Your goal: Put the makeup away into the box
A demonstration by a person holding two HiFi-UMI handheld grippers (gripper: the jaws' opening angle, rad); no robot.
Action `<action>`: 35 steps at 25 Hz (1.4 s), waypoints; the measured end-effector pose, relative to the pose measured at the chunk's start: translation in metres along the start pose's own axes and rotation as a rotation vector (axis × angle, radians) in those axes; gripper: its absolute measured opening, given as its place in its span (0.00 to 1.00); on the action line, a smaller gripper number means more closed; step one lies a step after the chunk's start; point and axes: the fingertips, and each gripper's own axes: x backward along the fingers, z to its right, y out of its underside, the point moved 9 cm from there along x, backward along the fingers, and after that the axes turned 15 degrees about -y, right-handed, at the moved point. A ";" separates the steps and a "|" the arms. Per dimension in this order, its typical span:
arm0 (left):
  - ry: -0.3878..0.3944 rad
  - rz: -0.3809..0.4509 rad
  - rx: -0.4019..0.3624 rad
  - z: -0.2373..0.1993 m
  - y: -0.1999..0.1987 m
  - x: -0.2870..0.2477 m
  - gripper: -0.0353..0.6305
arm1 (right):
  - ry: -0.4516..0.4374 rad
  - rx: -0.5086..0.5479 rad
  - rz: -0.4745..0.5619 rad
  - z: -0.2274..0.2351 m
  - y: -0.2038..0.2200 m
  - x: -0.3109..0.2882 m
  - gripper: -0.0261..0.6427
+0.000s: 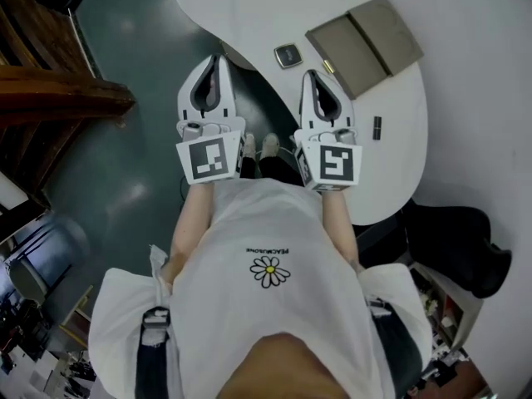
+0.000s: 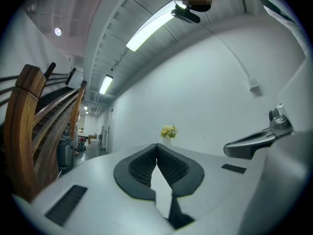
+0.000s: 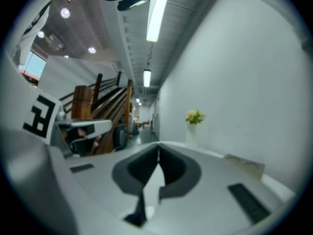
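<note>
I see an office-like hall: curved white worktop (image 1: pixel 249 7), wooden staircase (image 2: pixel 24 111), ceiling strip light (image 2: pixel 151 28), long corridor (image 3: pixel 142 124).

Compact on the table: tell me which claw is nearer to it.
Right. The right claw ends just beside the compact, on its right in the head view. The left claw is farther off on the compact's other side.

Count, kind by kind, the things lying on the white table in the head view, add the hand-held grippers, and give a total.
Open grey-brown box: 1
Square compact: 1
Small dark stick: 1
Grippers: 2, the left gripper and the right gripper
Total: 5
</note>
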 end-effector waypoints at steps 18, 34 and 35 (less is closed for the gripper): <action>0.191 -0.156 -0.031 0.055 0.035 -0.058 0.32 | -0.002 -0.051 -0.016 0.040 0.013 0.003 0.08; 0.609 -0.534 -0.390 0.119 0.150 -0.101 0.56 | -0.031 -0.141 -0.069 0.060 0.033 0.009 0.08; 0.614 -0.558 -0.405 0.122 0.157 -0.103 0.56 | -0.031 -0.149 -0.069 0.062 0.036 0.010 0.08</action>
